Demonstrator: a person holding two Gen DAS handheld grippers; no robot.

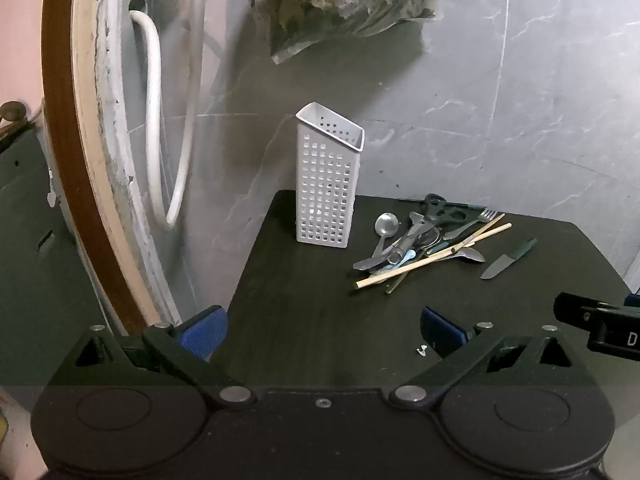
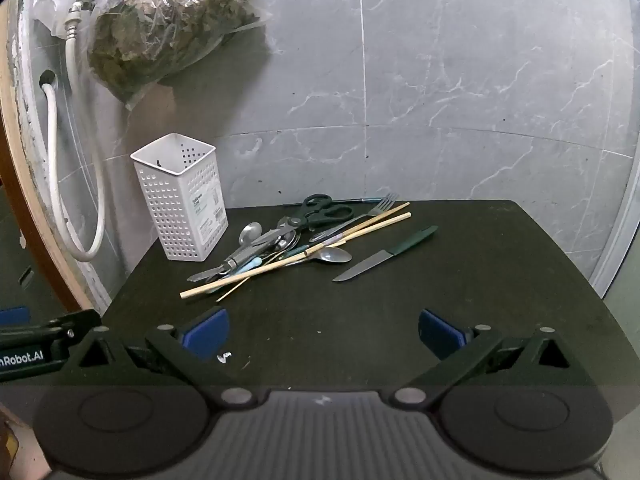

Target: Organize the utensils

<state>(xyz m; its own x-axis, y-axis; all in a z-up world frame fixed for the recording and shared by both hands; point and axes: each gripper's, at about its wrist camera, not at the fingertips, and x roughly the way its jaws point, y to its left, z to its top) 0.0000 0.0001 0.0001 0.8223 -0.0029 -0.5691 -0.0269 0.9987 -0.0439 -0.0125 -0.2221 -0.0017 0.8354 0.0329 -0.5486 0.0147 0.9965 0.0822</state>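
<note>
A white perforated utensil holder (image 1: 326, 184) (image 2: 182, 204) stands upright and empty at the back left of a dark table (image 1: 312, 304) (image 2: 460, 300). To its right lies a pile of utensils (image 1: 424, 240) (image 2: 288, 240): spoons, a fork, scissors (image 2: 320, 210) and wooden chopsticks (image 2: 296, 256). A green-handled knife (image 1: 508, 258) (image 2: 384, 254) lies apart on the right. My left gripper (image 1: 324, 330) is open and empty above the table's front. My right gripper (image 2: 324, 332) is open and empty, near the front edge.
A grey marble-tiled wall rises behind the table. A plastic bag of dried leaves (image 1: 340, 0) (image 2: 168, 28) hangs above the holder. A white hose (image 1: 154, 120) (image 2: 76, 184) and a wooden door frame (image 1: 76, 152) stand at the left.
</note>
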